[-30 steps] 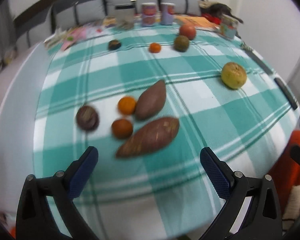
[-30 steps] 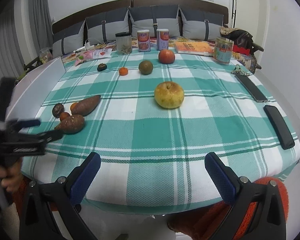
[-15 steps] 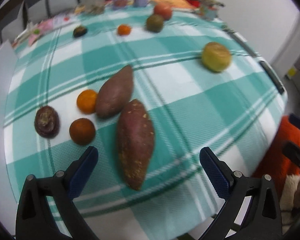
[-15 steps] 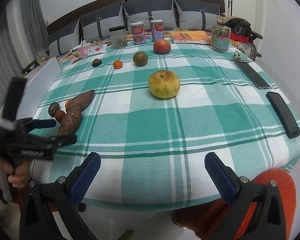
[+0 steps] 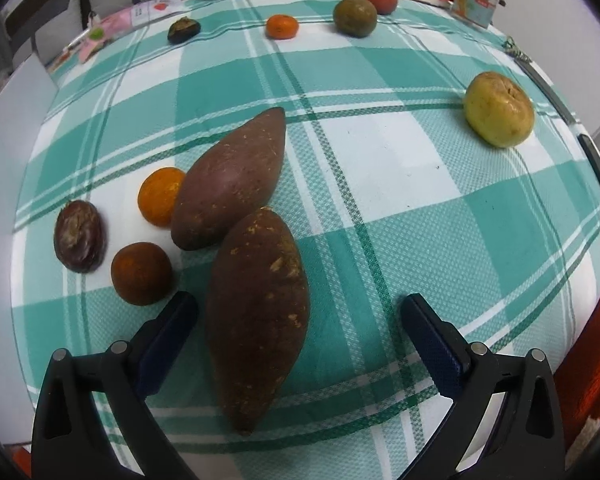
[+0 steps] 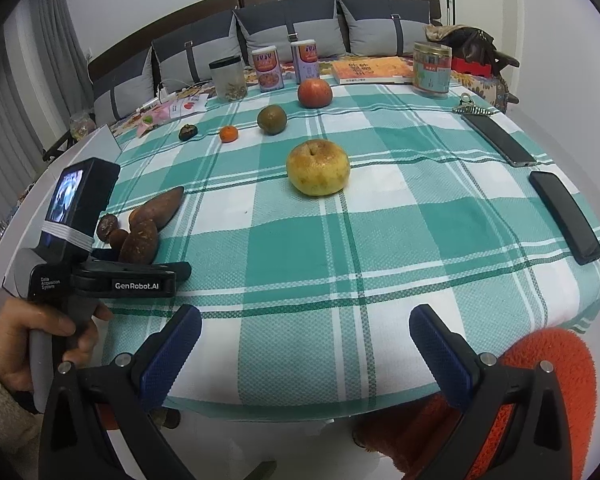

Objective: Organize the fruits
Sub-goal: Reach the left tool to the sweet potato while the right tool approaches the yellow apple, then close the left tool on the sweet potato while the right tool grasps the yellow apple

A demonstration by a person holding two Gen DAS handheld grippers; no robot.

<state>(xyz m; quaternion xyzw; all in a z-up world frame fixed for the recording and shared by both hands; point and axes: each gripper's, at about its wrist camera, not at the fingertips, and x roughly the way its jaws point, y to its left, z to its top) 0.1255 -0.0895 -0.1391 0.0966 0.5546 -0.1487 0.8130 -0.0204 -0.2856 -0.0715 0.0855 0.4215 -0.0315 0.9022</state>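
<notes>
Left tool (image 5: pixel 298 316), spread wide, straddles the near sweet potato (image 5: pixel 258 312); its long axis runs 12 to 6 o'clock, near tip by the surface (image 5: pixel 380 160) edge. Open cloth lies at 3 o'clock. Right tool (image 6: pixel 305 328) gapes wide, empty.

"GenRobot.AI" is printed in white on the black side of the left gripper (image 6: pixel 180 270) in the right wrist view, "Data Acquisition System" is printed small on its body, and lettering on the cans (image 6: pixel 267 69) and orange book (image 6: pixel 370 70) cannot be read.
</notes>
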